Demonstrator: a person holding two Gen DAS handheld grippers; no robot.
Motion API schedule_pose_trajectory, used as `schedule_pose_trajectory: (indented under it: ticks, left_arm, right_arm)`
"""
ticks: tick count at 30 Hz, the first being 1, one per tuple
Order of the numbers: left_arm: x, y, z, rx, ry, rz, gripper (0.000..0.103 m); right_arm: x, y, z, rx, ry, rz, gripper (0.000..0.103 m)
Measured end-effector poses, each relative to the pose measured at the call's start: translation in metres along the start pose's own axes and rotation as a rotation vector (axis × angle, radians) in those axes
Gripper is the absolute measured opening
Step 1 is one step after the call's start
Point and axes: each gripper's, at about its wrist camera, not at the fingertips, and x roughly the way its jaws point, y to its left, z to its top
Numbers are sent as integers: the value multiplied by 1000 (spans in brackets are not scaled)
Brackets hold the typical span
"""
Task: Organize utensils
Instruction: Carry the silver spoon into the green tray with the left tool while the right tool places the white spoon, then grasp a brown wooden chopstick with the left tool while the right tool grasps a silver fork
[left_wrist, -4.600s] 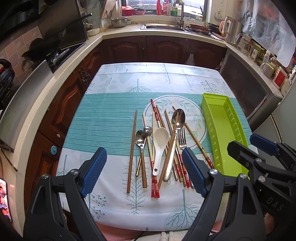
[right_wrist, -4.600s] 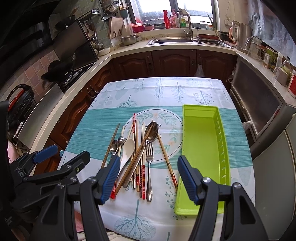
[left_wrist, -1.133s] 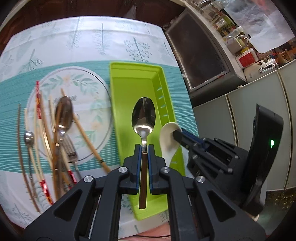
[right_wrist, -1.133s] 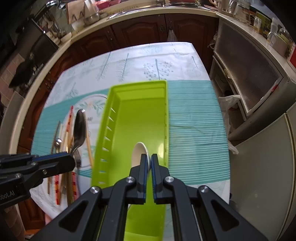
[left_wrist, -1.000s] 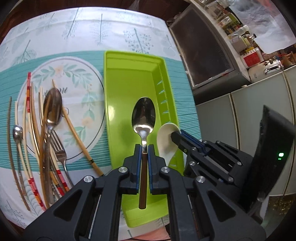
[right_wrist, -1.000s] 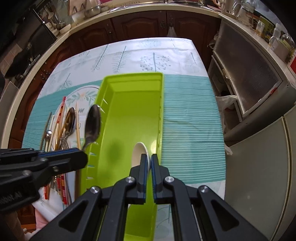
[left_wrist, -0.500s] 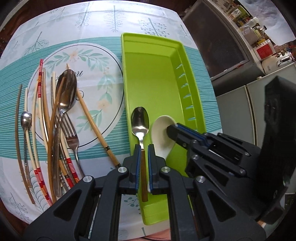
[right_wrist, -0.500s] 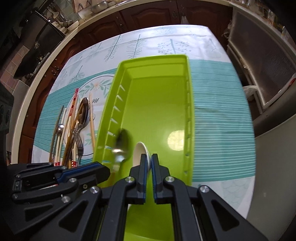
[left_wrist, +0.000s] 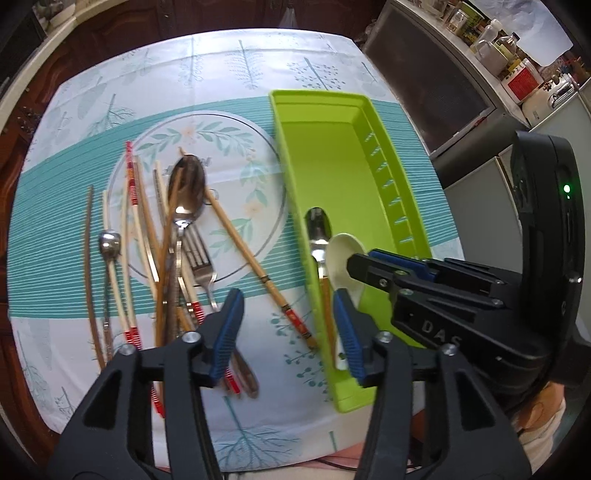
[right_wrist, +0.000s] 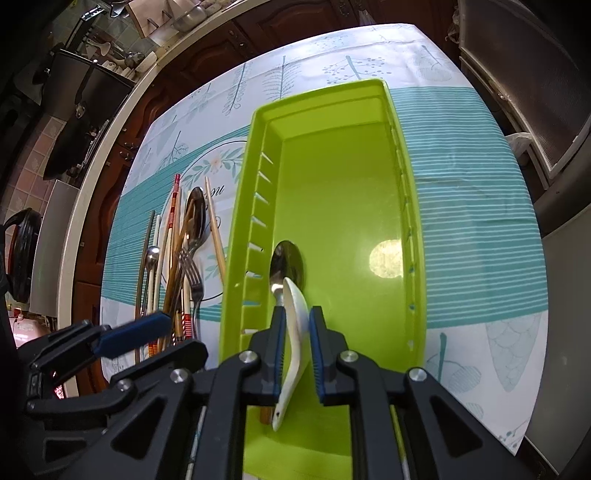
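- The left gripper (left_wrist: 286, 328), black with blue ribbed pads, hangs low over the near edge of the table with its jaws spread wide and nothing between them.
- Just ahead of its right pad, a metal spoon with a wooden handle (left_wrist: 320, 254) lies inside the long lime-green plastic tray (left_wrist: 332, 155), along the tray's left wall, bowl pointing away.
- The right gripper (right_wrist: 297, 334) sits over the near end of the same tray. Its jaws stand slightly parted on either side of a white ceramic soup spoon (right_wrist: 293, 332), which is tipped on its edge; I cannot tell whether the pads touch it.
- From the left wrist view, the white spoon's bowl (left_wrist: 343, 254) lies just right of the metal spoon, partly hidden under the right gripper's fingers (left_wrist: 395, 262).
- In the right wrist view, the metal spoon's bowl (right_wrist: 287, 264) shows just beyond the white spoon's tip, with the wooden handle running under it.
- The tray rests on a white and teal tablecloth printed with leaves (left_wrist: 207, 62), to the right of a printed ring of foliage.
- To the tray's left lies a loose heap of utensils: a large metal spoon (left_wrist: 186, 188), a metal fork (left_wrist: 199, 262), a small metal spoon (left_wrist: 109, 242), red-banded chopsticks (left_wrist: 130, 173) and a bamboo chopstick (left_wrist: 243, 251) slanting toward the tray.
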Motion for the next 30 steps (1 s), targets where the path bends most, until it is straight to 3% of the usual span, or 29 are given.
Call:
schedule_pose_trajectory:
  ticks: [3, 9, 23, 30]
  left_arm:
    - [-9, 12, -7, 8, -14, 32, 52]
    - [-23, 32, -21, 31, -52, 117, 52]
    - [-45, 80, -35, -29, -87, 81, 52]
    - [-43, 114, -42, -70, -84, 153, 52]
  right_arm:
    - [-2, 6, -7, 4, 0, 5, 28]
    - [-7, 24, -16, -20, -9, -9, 29]
    - [-19, 85, -28, -159, -46, -12, 29]
    - [-9, 102, -23, -185, -32, -20, 29]
